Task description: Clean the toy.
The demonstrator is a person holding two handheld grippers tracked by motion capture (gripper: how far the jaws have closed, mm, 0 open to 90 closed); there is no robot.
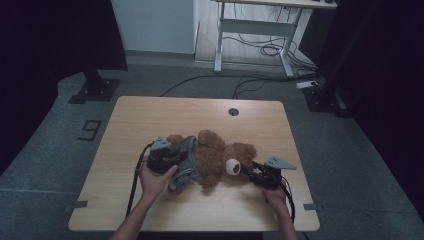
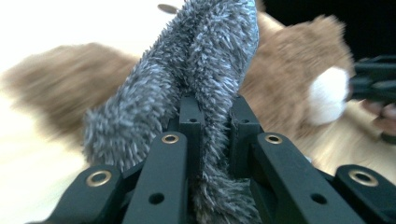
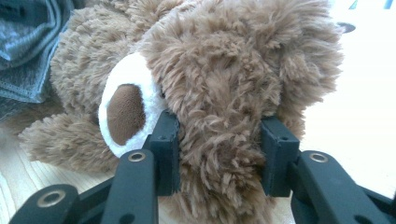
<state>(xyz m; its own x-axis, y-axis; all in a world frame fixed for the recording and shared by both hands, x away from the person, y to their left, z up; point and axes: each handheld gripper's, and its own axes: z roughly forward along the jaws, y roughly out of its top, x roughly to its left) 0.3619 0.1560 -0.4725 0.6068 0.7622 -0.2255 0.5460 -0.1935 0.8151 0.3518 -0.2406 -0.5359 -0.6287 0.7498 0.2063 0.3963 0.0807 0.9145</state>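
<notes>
We see a brown teddy bear (image 1: 220, 157) lying on its back in the middle of the wooden table (image 1: 150, 115), head toward the person's right. Our left gripper (image 2: 212, 116) pinches a fold of the fuzzy grey garment (image 2: 205, 60) draped over the bear's lower body. Our right gripper (image 3: 219, 149) clamps the bear's head between its jaws, just beside the white snout (image 3: 126, 102).
</notes>
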